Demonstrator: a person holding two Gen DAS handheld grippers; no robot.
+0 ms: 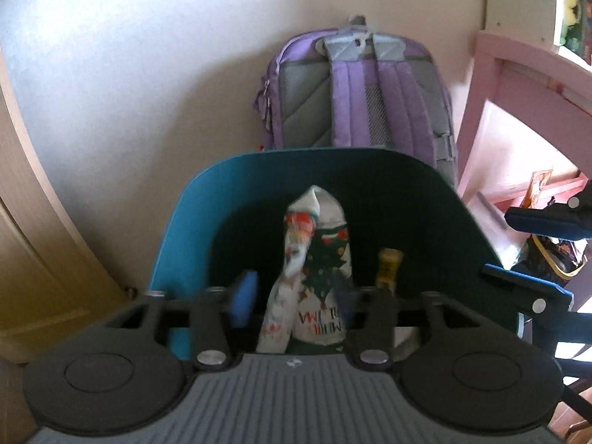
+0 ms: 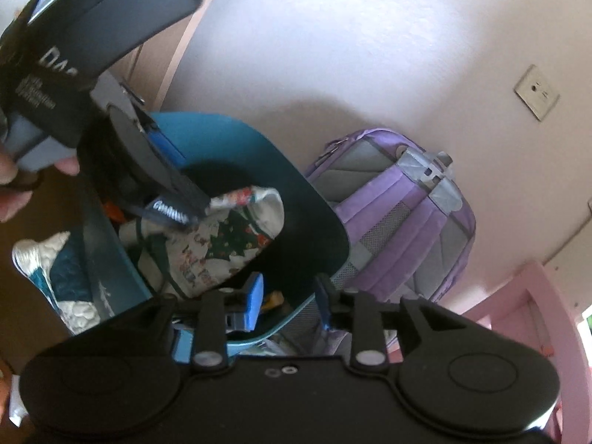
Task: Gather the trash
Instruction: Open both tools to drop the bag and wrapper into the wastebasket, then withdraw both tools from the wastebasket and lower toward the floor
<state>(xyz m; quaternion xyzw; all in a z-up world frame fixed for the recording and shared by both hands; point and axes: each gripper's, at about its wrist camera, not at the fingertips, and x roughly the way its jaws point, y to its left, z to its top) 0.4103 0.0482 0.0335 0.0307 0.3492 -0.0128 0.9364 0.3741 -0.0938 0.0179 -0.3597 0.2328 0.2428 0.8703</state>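
A white wrapper with a Christmas-tree print (image 1: 310,259) stands between the blue pads of my left gripper (image 1: 294,296), which is shut on it over the mouth of the teal bin (image 1: 192,222). From the right wrist view the same wrapper (image 2: 229,236) hangs from the left gripper (image 2: 185,214) inside the bin's opening (image 2: 307,192). My right gripper (image 2: 288,296) is open with nothing between its fingers, right at the bin's near rim. It also shows at the right edge of the left wrist view (image 1: 497,244). A yellow item (image 1: 386,266) lies in the bin.
A purple backpack (image 1: 355,92) (image 2: 399,222) leans on the wall behind the bin. Pink furniture (image 1: 518,92) (image 2: 536,314) stands to the right, with a dark wrapper (image 1: 555,262) under it. A silver and teal packet (image 2: 55,277) lies left of the bin. A wooden door (image 1: 37,240) is at the left.
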